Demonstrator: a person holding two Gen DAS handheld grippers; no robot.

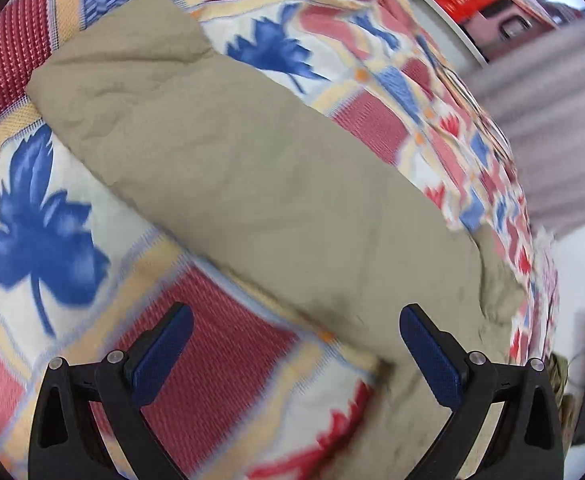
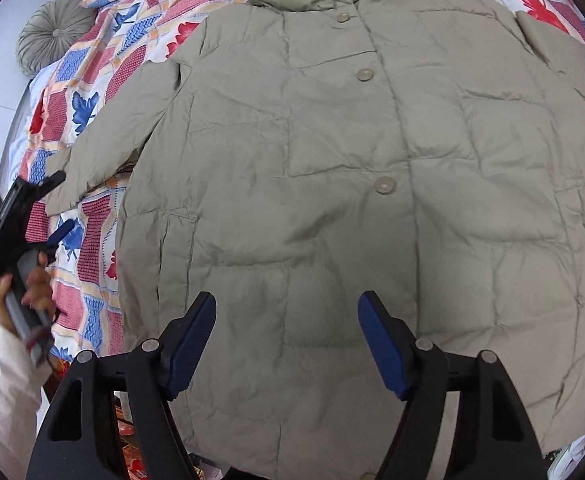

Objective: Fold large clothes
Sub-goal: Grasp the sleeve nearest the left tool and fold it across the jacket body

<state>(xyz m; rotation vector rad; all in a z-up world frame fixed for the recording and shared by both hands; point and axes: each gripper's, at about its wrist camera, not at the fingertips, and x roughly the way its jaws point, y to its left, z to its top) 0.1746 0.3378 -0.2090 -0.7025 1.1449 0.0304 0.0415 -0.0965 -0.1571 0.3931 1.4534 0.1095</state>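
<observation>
Right tongs [image 2: 286, 346] gape empty above the hem of the khaki quilted jacket [image 2: 352, 184], spread buttoned across the patchwork bedspread [image 2: 92, 80]. Left tongs [image 1: 296, 354] also gape empty over its sleeve [image 1: 196, 136], motion-blurred. Jacket's lower hem is cut off; no writing readable.

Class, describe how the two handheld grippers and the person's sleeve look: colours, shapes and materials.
Both grippers, left gripper and right gripper, have black angular plastic frames with silver rivets and textured dark-blue pads on the jaws. The sleeve is white.
</observation>
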